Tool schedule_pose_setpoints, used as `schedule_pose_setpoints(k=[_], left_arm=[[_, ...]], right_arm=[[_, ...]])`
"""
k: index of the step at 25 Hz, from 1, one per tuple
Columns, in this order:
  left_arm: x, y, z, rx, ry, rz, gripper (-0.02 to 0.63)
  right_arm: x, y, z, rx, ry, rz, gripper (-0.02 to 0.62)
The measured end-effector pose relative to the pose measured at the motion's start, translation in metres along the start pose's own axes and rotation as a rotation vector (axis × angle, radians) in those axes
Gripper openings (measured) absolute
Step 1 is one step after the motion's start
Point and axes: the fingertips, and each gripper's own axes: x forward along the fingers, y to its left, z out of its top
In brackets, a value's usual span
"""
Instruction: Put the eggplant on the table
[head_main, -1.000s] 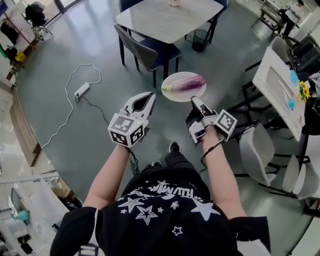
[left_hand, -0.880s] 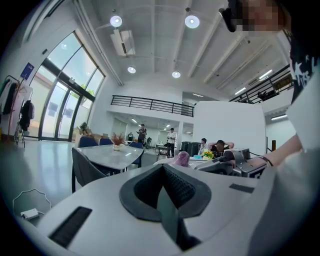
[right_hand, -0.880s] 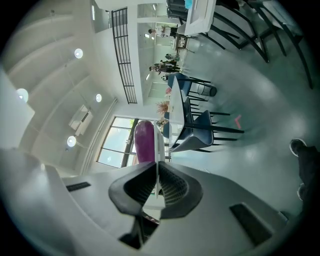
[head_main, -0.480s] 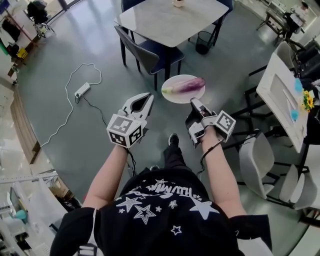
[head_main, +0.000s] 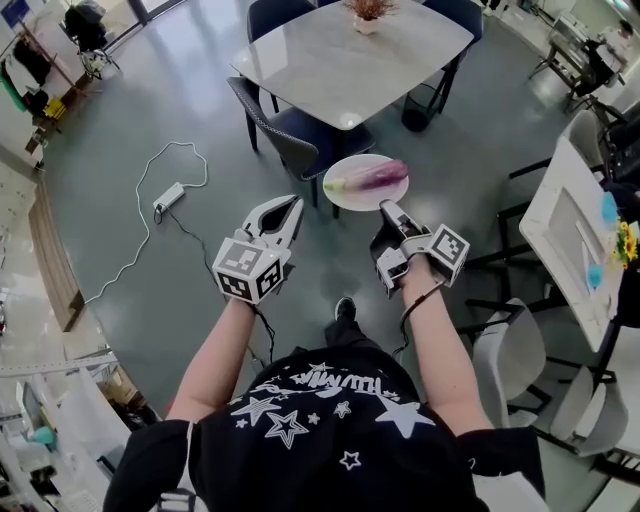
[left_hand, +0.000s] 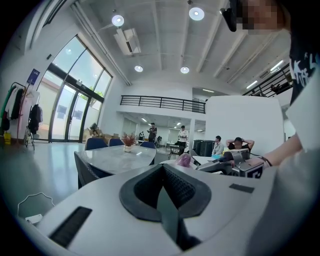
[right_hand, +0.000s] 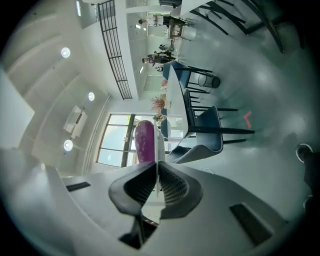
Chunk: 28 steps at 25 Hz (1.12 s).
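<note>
In the head view, the right hand-held gripper (head_main: 385, 208) sits just right of the frame's middle with its jaws closed on the near rim of a white plate (head_main: 360, 203); the eggplant (head_main: 378, 176) lies lengthwise on that plate, purple end toward the right; plate and eggplant hang in the air over the grey floor (head_main: 130, 120), short of the pale surface (head_main: 350, 55) at the top centre, with a dark blue chair (head_main: 290, 125) between them; the left hand-held gripper (head_main: 292, 202), left of centre, points the same way and carries nothing; a potted plant (head_main: 368, 12) stands at the surface's far edge. In the left gripper view, the jaws of that hand-held gripper (left_hand: 162, 172) meet along a line with nothing between them; the surface (left_hand: 117, 155) shows beyond, at middle left, and the eggplant (left_hand: 184, 160) peeks in just right of centre. In the right gripper view, the jaws are pressed together on the thin white edge of the plate (right_hand: 161, 145); the eggplant (right_hand: 145, 142) rises directly above them, and the surface (right_hand: 172, 95) lies farther off in the upper middle. As a judgement: the carry is under way and the eggplant is secured only through the plate; what is left is to close the gap to the surface, clear the chair, and set the load down there.
</note>
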Motion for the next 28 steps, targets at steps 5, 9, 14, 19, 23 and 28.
schedule_pose_setpoints(k=[5,9,14,19,23,28], left_arm=[[0.032,0.011,0.003,-0.004,0.011,0.019,0.008],[0.06,0.016,0.002,-0.01,0.021,0.034,0.008],[0.098,0.019,0.005,-0.006,0.024,0.05,0.008],[0.125,0.023,0.01,0.006,0.009,0.08,0.008],[0.129,0.034,0.013,-0.006,0.016,0.115,0.008],[0.132,0.049,0.014,-0.017,0.023,0.13,0.008]], right_arm=[[0.025,-0.002,0.03,-0.002,0.018,-0.005,0.02],[0.041,-0.008,0.056,0.005,0.031,-0.009,0.02],[0.063,-0.012,0.079,0.003,0.073,-0.005,0.02],[0.083,-0.014,0.084,-0.007,0.139,-0.001,0.02],[0.092,-0.011,0.09,0.002,0.153,0.002,0.02],[0.106,-0.012,0.095,0.008,0.153,-0.001,0.02]])
